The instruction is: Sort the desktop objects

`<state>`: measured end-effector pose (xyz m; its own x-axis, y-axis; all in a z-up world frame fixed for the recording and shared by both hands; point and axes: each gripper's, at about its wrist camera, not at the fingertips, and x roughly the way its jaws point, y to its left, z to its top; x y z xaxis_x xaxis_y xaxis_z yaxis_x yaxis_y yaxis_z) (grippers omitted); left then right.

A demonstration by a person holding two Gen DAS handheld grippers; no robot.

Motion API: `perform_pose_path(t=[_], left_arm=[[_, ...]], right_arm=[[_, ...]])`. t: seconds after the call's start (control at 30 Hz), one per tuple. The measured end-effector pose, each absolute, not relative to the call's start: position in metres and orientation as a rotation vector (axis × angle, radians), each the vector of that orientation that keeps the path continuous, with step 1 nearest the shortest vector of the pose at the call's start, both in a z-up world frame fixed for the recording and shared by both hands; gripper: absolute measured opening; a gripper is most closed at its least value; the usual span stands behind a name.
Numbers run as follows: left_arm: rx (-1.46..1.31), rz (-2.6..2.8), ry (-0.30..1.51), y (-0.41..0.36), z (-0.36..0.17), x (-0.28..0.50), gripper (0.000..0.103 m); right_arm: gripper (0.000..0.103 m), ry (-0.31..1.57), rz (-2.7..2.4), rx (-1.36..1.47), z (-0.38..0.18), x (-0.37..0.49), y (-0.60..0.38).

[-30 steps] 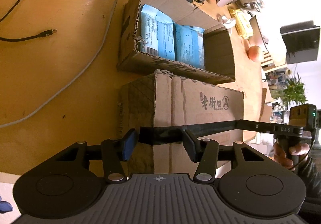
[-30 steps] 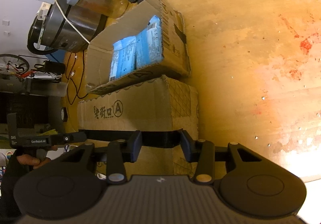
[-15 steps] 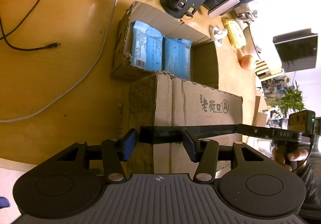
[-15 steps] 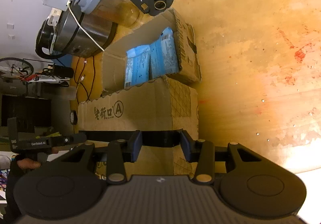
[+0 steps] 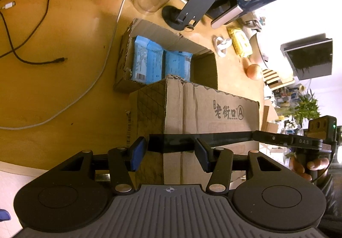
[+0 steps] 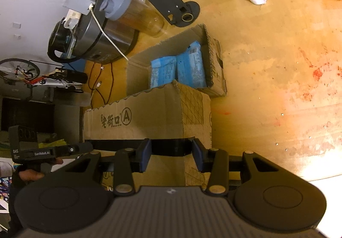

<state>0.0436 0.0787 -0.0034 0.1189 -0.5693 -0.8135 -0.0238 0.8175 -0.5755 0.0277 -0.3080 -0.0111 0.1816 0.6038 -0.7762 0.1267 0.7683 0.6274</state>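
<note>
Both tongs, left (image 5: pixel 171 150) & right (image 6: pixel 171 152), clamped on the black bar (image 5: pixel 213 138); you've raised it, closed box (image 5: pixel 203 114) now lower beneath — lift underway.

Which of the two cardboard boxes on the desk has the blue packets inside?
The far cardboard box, open-topped with two blue packets standing in it. The near printed box, between it and the tongs, shows only its outer sides.

Right claw (image 6: pixel 171 155) clamped on printed cardboard box (image 6: pixel 149 118), blue packets (image 6: pixel 178 71) in open carton (image 6: pixel 215 67) beyond.
</note>
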Motion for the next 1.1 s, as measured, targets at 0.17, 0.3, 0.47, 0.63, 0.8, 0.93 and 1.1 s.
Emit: perform_pose_path(t=[0.17, 0.3, 0.47, 0.63, 0.8, 0.93, 1.1], left_arm=[[-0.513, -0.422, 1.402, 0.080, -0.001, 0.045, 0.049], [-0.518, -0.421, 1.405, 0.081, -0.003, 0.046, 0.049], [-0.522, -0.422, 1.407, 0.081, -0.004, 0.048, 0.049], [-0.516, -0.425, 1.401, 0.081, -0.002, 0.053, 0.049], [-0.509, -0.423, 1.398, 0.081, -0.003, 0.058, 0.049], [-0.503, -0.422, 1.397, 0.080, -0.003, 0.064, 0.049], [-0.498, -0.423, 1.393, 0.081, -0.001, 0.069, 0.049]], right_arm=[[0.037, 1.375, 0.374, 0.655, -0.010, 0.030, -0.306], [0.037, 1.377, 0.368, 0.654, -0.011, 0.031, -0.305], [0.037, 1.377, 0.365, 0.651, -0.010, 0.031, -0.305], [0.037, 1.373, 0.362, 0.651, -0.009, 0.035, -0.306], [0.037, 1.367, 0.362, 0.649, -0.009, 0.040, -0.306], [0.037, 1.362, 0.359, 0.644, -0.009, 0.046, -0.304], [0.037, 1.356, 0.360, 0.646, -0.009, 0.052, -0.303]])
